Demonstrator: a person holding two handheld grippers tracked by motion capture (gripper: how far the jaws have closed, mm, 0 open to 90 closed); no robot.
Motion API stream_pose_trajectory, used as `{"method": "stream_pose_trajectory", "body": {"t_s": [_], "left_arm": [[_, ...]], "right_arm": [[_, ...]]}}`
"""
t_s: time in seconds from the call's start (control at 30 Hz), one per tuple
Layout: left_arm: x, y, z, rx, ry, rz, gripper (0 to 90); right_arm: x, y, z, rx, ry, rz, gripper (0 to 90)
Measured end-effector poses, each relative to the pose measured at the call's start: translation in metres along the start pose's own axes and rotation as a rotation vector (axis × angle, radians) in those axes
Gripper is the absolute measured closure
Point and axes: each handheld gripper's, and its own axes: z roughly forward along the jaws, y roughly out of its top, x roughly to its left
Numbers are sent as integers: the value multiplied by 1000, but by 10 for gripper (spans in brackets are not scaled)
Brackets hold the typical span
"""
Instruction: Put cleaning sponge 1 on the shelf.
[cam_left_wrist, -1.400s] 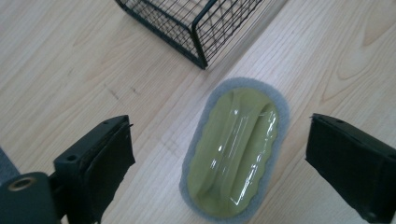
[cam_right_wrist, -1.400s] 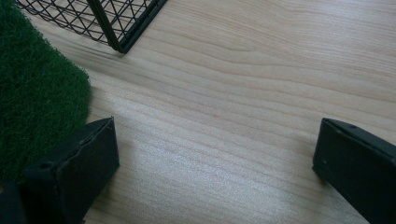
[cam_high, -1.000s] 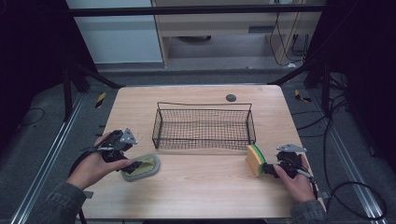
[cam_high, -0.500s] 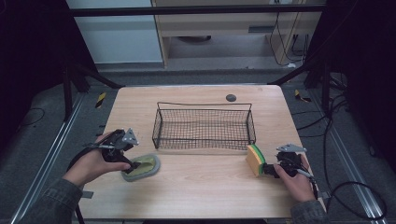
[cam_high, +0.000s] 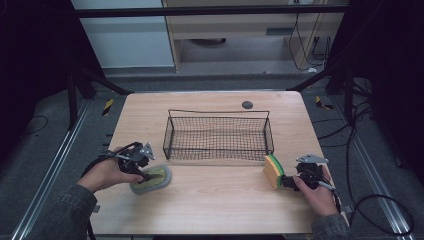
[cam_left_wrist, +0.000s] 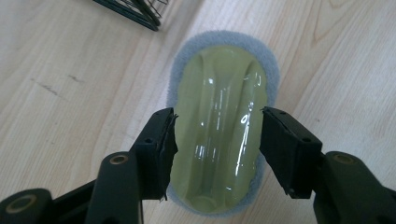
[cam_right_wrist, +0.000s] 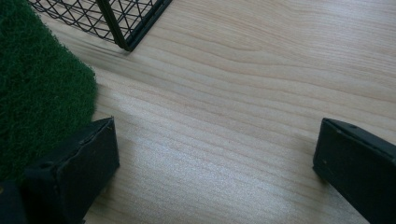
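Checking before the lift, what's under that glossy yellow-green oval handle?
A grey oval scrubbing pad rims the glossy yellow-green oval handle. The pad's underside against the wooden table is covered.

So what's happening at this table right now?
A person works two hand-held grippers at a wooden table. The left gripper has just been closing its jaws around a yellow-green scrubber with a grey pad. The right gripper is open beside a yellow-and-green sponge. A wire basket stands between them.
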Motion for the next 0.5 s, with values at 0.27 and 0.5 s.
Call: {"method": "stream_pose_trajectory", "body": {"t_s": [0.27,0.5], "left_arm": [[1,1,8,27,-2,27,464],[4,0,12,39,-16,13,506]], "right_arm": [[0,0,0,-2,-3,-7,6],[0,0,0,-2,-3,-7,6]]}}
